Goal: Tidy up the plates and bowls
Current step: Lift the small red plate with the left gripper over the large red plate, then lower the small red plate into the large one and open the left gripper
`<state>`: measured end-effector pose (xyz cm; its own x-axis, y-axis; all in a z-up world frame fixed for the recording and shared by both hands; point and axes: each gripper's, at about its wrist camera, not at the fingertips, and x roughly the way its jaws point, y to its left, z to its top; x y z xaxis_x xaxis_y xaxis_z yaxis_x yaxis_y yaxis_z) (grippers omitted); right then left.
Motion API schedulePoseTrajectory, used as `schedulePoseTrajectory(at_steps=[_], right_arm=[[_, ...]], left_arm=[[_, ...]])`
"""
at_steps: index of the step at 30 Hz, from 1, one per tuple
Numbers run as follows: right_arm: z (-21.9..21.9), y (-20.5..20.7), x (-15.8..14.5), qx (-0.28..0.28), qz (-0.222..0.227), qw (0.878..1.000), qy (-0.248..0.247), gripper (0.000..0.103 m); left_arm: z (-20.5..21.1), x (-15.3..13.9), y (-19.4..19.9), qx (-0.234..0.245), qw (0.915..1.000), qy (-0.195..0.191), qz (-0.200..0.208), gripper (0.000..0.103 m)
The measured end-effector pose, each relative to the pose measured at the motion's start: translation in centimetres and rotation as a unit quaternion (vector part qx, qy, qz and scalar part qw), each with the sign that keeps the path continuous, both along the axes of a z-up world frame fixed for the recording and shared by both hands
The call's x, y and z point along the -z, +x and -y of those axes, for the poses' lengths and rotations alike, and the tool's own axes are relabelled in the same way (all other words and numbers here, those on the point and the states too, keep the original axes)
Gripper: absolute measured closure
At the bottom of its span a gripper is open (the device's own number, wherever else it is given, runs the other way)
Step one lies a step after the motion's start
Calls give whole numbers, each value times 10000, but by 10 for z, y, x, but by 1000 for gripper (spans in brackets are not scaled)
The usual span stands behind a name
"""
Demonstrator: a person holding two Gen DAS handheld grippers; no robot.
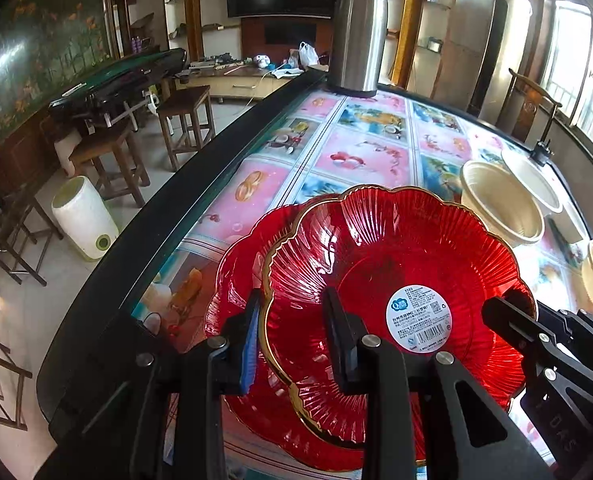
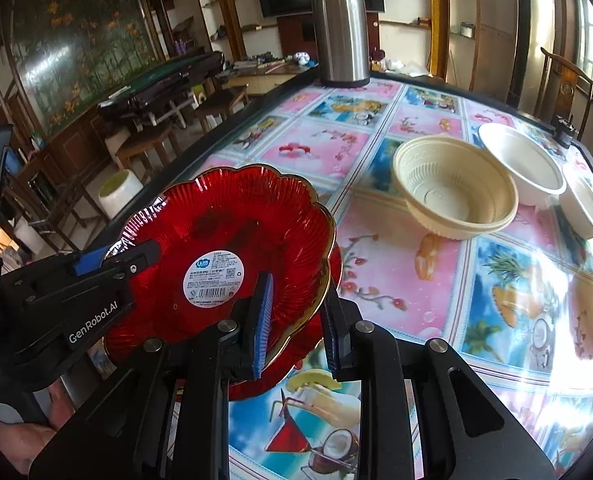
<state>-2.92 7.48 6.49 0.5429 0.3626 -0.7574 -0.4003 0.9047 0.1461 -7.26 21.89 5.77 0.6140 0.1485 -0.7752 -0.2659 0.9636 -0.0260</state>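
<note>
Left tongs (image 1: 296, 332) and right tongs (image 2: 296, 320) each pinch opposite rims of the upper red plate (image 2: 224, 232), just above the lower red plate (image 1: 236, 264); cream bowls (image 2: 452, 196) lie beyond it.

Gold-rimmed ribbed red plate (image 2: 232, 216), cream bowl (image 2: 452, 196), pink-and-blue fruit-print tablecloth (image 2: 436, 288)

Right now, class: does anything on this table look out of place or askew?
Yes: the upper red plate sits off-centre on the red plate beneath, and still carries a round product sticker. One cream bowl also lies tipped against its neighbour.
</note>
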Motion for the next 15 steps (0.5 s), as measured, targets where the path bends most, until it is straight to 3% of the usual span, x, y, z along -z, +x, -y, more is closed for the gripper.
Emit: schedulePoseTrajectory(at_steps=[12,15], right_arm=[[-16,12,17,-82,-244,9991,-334,80],[-22,15,21,-132,-277,9983,-503,76]], left_arm=[[-5,19,7,-24,9994,212,-283,74],[-7,26,6,-33,9990,214,-402,74]])
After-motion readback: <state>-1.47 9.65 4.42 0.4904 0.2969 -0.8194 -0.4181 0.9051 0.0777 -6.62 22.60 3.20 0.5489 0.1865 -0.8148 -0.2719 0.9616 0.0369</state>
